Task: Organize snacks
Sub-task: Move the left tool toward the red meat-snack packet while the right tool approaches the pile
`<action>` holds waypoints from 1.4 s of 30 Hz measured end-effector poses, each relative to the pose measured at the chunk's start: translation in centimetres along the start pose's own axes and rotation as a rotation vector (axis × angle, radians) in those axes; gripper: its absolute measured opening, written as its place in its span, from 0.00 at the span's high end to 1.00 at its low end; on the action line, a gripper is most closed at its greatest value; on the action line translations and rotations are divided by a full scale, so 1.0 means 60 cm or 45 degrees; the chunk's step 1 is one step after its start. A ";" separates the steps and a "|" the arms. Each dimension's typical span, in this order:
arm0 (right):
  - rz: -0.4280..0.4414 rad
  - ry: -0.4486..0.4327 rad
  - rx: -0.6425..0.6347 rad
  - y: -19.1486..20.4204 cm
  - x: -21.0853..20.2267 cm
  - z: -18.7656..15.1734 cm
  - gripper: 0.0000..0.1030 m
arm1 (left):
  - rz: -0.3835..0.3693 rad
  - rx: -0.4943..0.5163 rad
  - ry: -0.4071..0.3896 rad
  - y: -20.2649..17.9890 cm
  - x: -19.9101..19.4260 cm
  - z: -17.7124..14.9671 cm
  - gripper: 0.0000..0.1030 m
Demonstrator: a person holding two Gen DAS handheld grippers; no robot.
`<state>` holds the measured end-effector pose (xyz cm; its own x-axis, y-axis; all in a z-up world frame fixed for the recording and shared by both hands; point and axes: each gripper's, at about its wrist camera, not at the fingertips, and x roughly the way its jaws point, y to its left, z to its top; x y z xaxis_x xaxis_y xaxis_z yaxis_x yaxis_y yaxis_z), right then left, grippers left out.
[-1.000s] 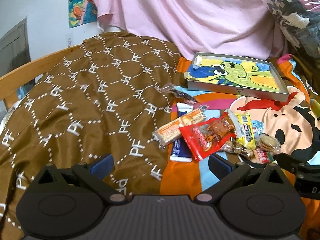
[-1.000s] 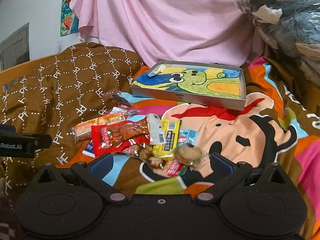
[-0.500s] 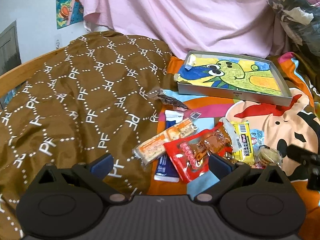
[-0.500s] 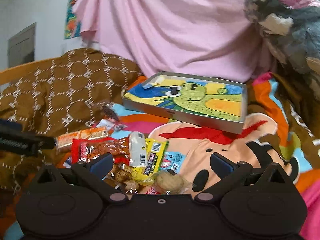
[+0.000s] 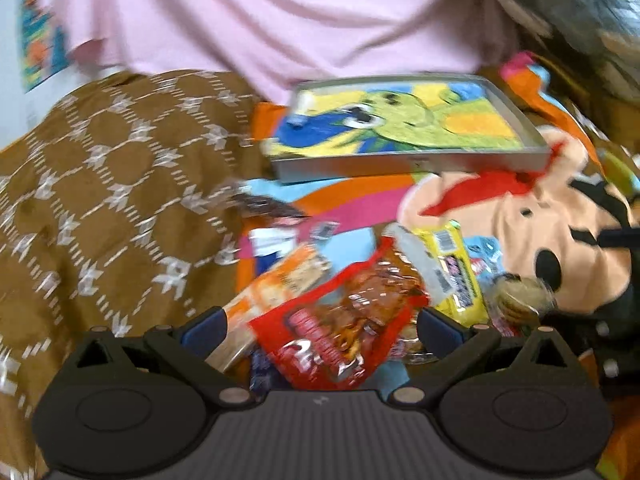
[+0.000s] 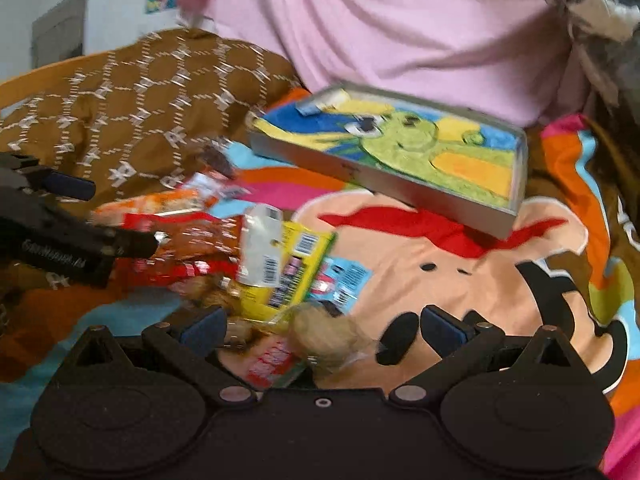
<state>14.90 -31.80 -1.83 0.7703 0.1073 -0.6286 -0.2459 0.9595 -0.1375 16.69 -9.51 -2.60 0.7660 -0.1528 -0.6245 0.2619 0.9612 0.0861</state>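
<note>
Both tongs wide, nothing held. Left gripper [image 5: 320, 322] low over the near edge of the snack heap, the glossy red plastic packet [image 5: 340, 336] lying between its blue-padded fingertips [image 5: 204, 326]. Right gripper [image 6: 320, 326] likewise spread around the clear-wrapped round biscuit [image 6: 324, 334], a small red-and-white wrapped sweet [image 6: 272, 364] just beside it.

Snacks piled loosely on the bright cartoon-print blanket [image 6: 460, 280]: long orange-wrapped bar [image 5: 276, 284] beside the red packet, yellow flat packet with barcode [image 6: 292, 272] overlapping its neighbours, small pale-blue sachet [image 6: 344, 276] at the edge. Shallow grey tray with a green cartoon figure on its floor [image 5: 404, 162] beyond the heap, nearly empty but for one small wrapper [image 5: 298, 120] in a far corner; probably the destination. Brown patterned quilt [image 5: 112, 200] to the left.

Step in hand, most likely: first picks, one per side. For a clean grasp:
- Single item only; overlapping wrappers apt to drag along.
- Pads low, closing across the narrow side of the packet.
- Gentle squeeze on the biscuit, likely brittle.
- Slippery film: firm close before lifting.
- Enough room between the two tools, close together here.
</note>
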 end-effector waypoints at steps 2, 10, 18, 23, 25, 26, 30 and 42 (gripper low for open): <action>0.008 0.009 -0.002 -0.005 0.010 -0.003 0.01 | -0.031 0.052 -0.006 -0.008 0.014 0.006 0.00; 0.133 0.046 0.004 -0.020 0.045 -0.010 0.01 | -0.116 0.261 -0.015 -0.037 0.061 0.029 0.00; 0.153 0.096 0.043 -0.033 0.078 -0.011 0.02 | -0.111 0.354 0.044 -0.053 0.103 0.032 0.00; 0.159 0.119 0.074 -0.040 0.089 -0.016 0.03 | -0.103 0.356 0.067 -0.055 0.117 0.041 0.00; 0.160 0.118 0.077 -0.042 0.090 -0.017 0.04 | -0.107 0.343 0.087 -0.053 0.123 0.044 0.00; 0.159 0.119 0.076 -0.041 0.091 -0.017 0.04 | -0.107 0.341 0.092 -0.052 0.125 0.045 0.00; 0.155 0.124 0.073 -0.039 0.093 -0.017 0.06 | -0.100 0.351 0.100 -0.050 0.130 0.046 0.02; 0.119 0.111 0.078 -0.031 0.096 -0.021 0.19 | -0.119 0.354 0.094 -0.048 0.128 0.047 0.07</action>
<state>19.04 -33.28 -6.16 0.6909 0.1766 -0.7011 -0.2758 0.9608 -0.0297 23.46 -14.08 -5.47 0.6889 -0.2110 -0.6935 0.4879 0.8425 0.2284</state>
